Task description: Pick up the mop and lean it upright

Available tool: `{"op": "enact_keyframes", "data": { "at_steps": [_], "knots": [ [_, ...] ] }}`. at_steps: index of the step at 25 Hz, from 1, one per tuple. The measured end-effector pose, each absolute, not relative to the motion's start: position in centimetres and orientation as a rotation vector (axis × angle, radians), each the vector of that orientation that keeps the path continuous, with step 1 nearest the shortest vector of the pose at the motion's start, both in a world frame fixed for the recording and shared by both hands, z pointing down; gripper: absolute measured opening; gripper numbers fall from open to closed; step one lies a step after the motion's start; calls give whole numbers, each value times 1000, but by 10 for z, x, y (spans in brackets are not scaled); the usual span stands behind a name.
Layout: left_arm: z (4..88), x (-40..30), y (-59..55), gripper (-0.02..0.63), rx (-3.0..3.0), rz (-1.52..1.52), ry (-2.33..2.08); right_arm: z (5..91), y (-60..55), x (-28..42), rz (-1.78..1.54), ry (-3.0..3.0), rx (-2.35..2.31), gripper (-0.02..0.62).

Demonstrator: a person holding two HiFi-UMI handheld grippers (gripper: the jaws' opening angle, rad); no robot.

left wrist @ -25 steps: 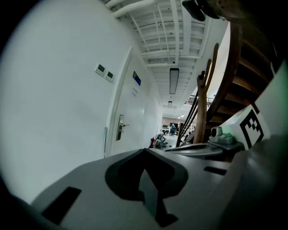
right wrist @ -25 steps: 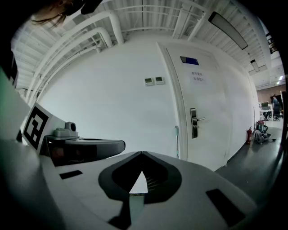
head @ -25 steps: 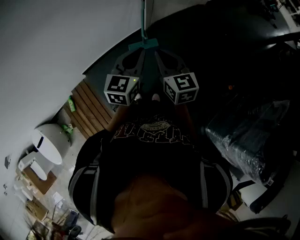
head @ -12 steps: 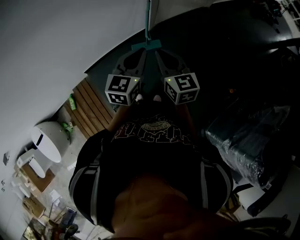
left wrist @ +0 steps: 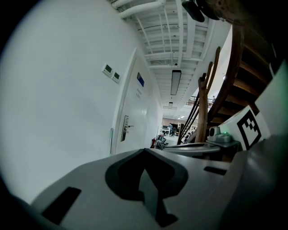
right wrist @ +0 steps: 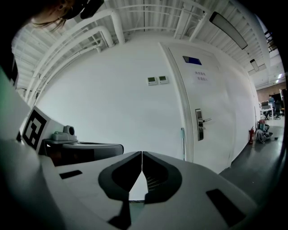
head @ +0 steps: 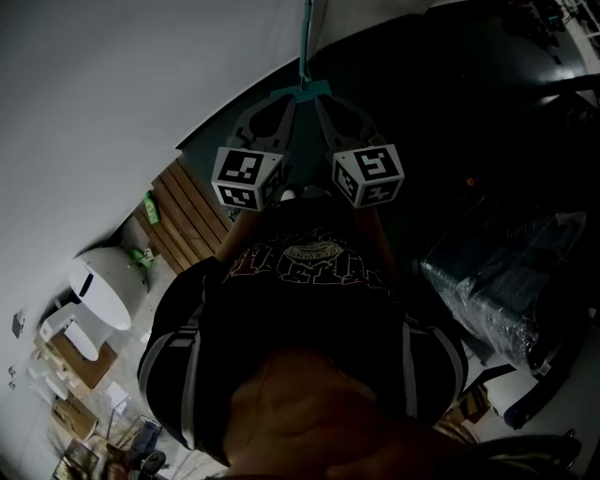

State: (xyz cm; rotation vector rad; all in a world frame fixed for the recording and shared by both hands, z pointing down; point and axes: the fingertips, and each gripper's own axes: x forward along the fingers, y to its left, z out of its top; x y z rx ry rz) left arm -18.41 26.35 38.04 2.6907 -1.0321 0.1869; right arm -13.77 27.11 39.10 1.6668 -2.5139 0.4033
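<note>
The mop stands against the white wall. Its teal head (head: 300, 92) rests on the dark floor and its thin teal handle (head: 307, 28) rises along the wall. The handle shows as a pale teal pole (right wrist: 182, 143) beside the door in the right gripper view, and as the same pole (left wrist: 111, 141) in the left gripper view. My left gripper (head: 284, 103) and right gripper (head: 321, 103) are side by side, pointing toward the mop and apart from it. Both are shut with nothing between the jaws (left wrist: 144, 151) (right wrist: 142, 153).
A white door with a lever handle (right wrist: 201, 119) is right of the mop. Wooden stair treads (head: 183, 216) lie to my left, and their rail (left wrist: 202, 112) shows in the left gripper view. A white rounded bin (head: 108, 286) and a plastic-wrapped dark bundle (head: 506, 291) sit nearby.
The whole head view has slid a little right and down. Both grippers stay shut, side by side, and the mop stays against the wall.
</note>
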Motion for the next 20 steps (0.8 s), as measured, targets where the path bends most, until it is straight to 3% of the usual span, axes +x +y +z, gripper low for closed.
{"op": "enact_keyframes", "data": {
  "at_steps": [20],
  "knots": [
    [391, -160, 178, 48, 2683, 201, -1019, 399, 186, -119, 422, -2518, 1632, 20]
  ]
}}
